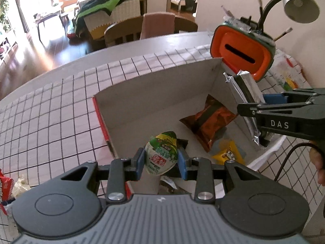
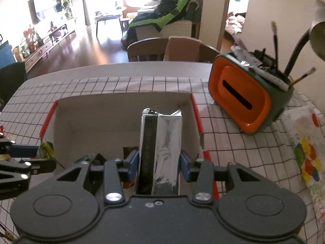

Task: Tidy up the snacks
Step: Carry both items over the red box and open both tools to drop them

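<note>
An open cardboard box (image 1: 142,89) with red edges sits on the checked tablecloth; it also shows in the right wrist view (image 2: 113,109). My left gripper (image 1: 161,159) is shut on a green snack packet (image 1: 161,155) above the box's near edge. My right gripper (image 2: 159,165) is shut on a silver foil pack (image 2: 167,142), held upright over the box; it shows in the left wrist view (image 1: 246,101) at the box's right wall. An orange snack bag (image 1: 211,120) and a yellow packet (image 1: 229,154) lie inside the box.
An orange and green holder (image 2: 243,97) with brushes stands at the right of the box, under a grey lamp (image 1: 300,2). A painted paper (image 2: 308,158) lies at the far right. A red packet (image 1: 5,185) lies at the left edge. Chairs stand behind the table.
</note>
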Available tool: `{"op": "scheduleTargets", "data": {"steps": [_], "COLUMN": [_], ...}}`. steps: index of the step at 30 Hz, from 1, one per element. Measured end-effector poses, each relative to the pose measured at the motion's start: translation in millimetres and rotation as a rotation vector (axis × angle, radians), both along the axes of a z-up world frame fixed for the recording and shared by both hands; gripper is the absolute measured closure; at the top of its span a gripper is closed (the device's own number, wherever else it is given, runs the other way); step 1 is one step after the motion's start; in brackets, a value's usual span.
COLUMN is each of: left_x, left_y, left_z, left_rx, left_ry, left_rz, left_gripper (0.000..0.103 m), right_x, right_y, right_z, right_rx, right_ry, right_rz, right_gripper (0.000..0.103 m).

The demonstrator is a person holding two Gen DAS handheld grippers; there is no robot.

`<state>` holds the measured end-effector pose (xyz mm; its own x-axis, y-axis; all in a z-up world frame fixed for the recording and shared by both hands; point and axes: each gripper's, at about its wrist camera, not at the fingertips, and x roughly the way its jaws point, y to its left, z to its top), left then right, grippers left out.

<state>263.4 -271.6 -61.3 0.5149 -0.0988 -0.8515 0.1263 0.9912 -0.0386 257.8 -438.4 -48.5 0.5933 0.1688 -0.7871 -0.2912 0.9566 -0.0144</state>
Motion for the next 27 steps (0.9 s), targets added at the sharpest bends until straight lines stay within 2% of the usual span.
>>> {"op": "scheduleTargets", "data": {"steps": [4,12,16,27], "left_x": [12.6,34.6,39.1,47.3], "left_y": [-8.8,-16.1,-22.1,-32.5], "left_z": [-13.3,-38.9,-49.3,-71.9], "left_rx": [0.028,0.056,0.089,0.106], "left_ry": [0.011,0.106,0.138,0.21], "left_rz": [-0.026,-0.016,-0.024,-0.047], "left_gripper": [0.069,0.069,0.069,0.068], "right_x": [10.6,26.0,28.8,31.0], "right_y": [2.4,8.6,11.0,8.7], "right_z": [-11.4,-32.4,-39.5,-51.7], "right_rx": [-0.012,-0.024,-0.03,-0.043], "right_ry": [0.012,0.059,0.083,0.13], "right_rz": [0.011,0.058,0.084,0.092], "right_gripper": [0.061,0.061,0.061,0.061]}}
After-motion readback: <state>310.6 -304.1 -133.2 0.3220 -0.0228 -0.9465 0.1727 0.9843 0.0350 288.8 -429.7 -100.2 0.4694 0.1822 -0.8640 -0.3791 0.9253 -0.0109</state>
